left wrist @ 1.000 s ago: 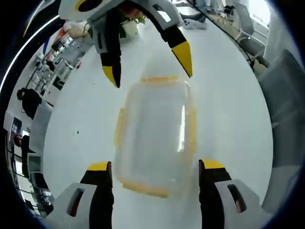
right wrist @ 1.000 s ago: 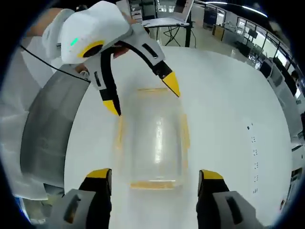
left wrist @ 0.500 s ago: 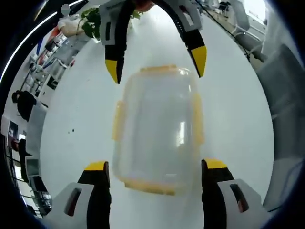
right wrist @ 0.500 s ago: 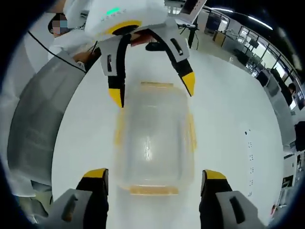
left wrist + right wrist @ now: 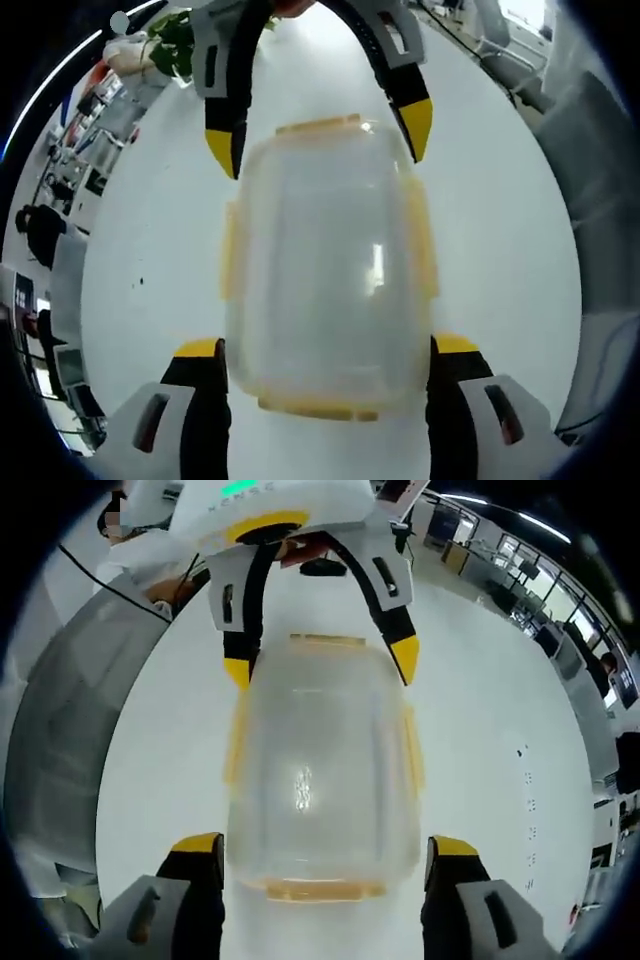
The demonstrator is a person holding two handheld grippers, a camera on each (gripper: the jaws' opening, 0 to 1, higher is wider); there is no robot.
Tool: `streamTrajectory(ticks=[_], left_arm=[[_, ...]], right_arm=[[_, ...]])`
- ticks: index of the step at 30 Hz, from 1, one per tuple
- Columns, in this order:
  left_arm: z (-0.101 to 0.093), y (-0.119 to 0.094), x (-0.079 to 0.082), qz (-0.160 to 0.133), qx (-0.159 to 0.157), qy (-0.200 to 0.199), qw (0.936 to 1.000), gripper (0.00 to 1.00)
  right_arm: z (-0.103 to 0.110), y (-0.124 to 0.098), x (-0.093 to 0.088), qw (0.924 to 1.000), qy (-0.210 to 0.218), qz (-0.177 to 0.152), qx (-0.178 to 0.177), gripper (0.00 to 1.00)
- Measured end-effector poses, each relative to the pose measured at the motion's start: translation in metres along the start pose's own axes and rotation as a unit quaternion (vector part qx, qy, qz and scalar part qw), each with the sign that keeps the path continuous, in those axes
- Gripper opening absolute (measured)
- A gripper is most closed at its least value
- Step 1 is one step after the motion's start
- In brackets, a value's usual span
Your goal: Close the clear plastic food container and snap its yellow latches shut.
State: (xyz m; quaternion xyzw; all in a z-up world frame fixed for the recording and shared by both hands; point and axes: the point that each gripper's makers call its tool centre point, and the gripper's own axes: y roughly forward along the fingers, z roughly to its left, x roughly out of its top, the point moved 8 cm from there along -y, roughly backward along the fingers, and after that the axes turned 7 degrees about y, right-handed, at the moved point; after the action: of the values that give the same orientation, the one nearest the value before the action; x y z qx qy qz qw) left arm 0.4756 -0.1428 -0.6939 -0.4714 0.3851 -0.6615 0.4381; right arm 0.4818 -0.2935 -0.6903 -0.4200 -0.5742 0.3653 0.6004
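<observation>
The clear container (image 5: 325, 265) rests on the white table (image 5: 500, 230), lid seated, yellow latches (image 5: 428, 255) apparently unsnapped. My left tongs (image 5: 322, 352) and right tongs (image 5: 325, 848), both spread, straddle opposite ends, positioned to steady it before latching.

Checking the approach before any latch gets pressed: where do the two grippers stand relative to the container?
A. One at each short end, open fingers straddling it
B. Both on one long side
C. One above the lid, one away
A: the left gripper and right gripper face each other across the container, open fingers flanking its ends.
</observation>
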Motion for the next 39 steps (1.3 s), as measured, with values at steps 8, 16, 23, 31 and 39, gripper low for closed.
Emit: streamTrajectory(ticks=[8, 16, 23, 31, 39], left_arm=[[0.000, 0.005, 0.000, 0.009, -0.006, 0.008, 0.9999, 0.81], [0.000, 0.006, -0.001, 0.014, -0.004, 0.012, 0.9998, 0.81], [-0.005, 0.005, -0.004, 0.020, -0.004, 0.021, 0.9996, 0.82], [-0.013, -0.003, -0.017, 0.023, -0.004, 0.024, 0.9994, 0.82], [-0.016, -0.008, -0.033, 0.027, -0.001, 0.020, 0.9994, 0.82]], right_arm=[[0.001, 0.006, -0.004, 1.0000, 0.000, 0.008, -0.001, 0.81], [0.001, 0.007, -0.003, 0.9999, 0.004, 0.011, -0.003, 0.80], [0.009, 0.008, 0.000, 0.9998, 0.016, 0.008, -0.004, 0.80], [0.017, 0.014, 0.014, 0.9998, 0.019, 0.001, -0.001, 0.80], [0.019, 0.019, 0.030, 0.9998, 0.018, -0.001, 0.006, 0.80]])
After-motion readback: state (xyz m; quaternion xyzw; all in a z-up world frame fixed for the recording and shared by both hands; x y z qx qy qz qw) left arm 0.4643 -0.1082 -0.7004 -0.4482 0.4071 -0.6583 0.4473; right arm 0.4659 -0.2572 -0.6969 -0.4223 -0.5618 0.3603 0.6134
